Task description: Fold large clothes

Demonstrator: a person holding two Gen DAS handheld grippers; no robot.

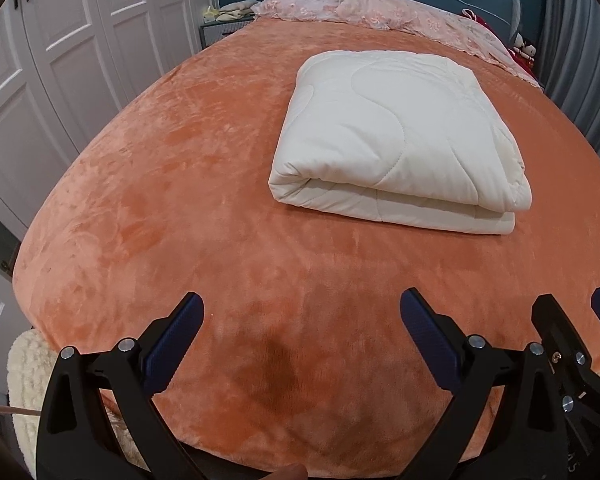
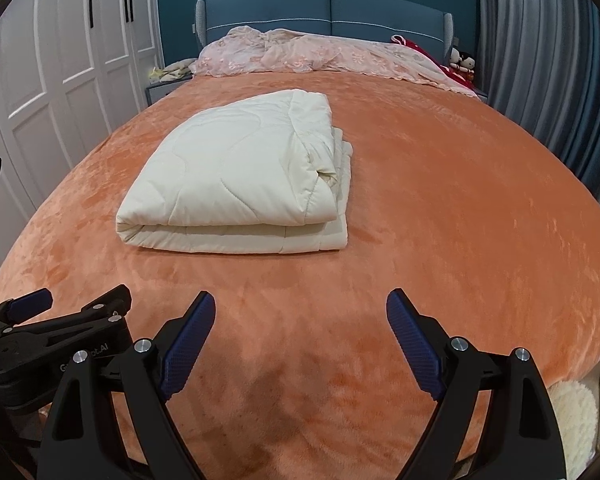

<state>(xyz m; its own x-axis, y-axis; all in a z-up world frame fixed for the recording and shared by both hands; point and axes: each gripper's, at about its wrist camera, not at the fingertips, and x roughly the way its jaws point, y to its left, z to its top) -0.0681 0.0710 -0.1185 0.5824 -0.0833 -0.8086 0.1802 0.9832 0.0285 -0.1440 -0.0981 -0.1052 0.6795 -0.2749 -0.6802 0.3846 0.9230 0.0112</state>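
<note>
A cream quilted comforter (image 1: pixel 396 136) lies folded into a thick rectangle on the orange plush bed cover (image 1: pixel 180 200). It also shows in the right wrist view (image 2: pixel 236 176), left of centre. My left gripper (image 1: pixel 302 312) is open and empty near the foot of the bed, well short of the comforter. My right gripper (image 2: pixel 300 312) is open and empty at the foot of the bed too. The right gripper shows at the right edge of the left wrist view (image 1: pixel 572 316). The left gripper shows at the left edge of the right wrist view (image 2: pixel 80 304).
A pink lace cover (image 2: pixel 320 56) is bunched along the blue headboard (image 2: pixel 324 12). White wardrobe doors (image 1: pixel 60 60) line the left side. Grey curtains (image 2: pixel 548 64) hang at the right. Cream fleece (image 1: pixel 28 380) hangs below the bed's foot. Red soft toys (image 2: pixel 460 68) sit at the far right corner.
</note>
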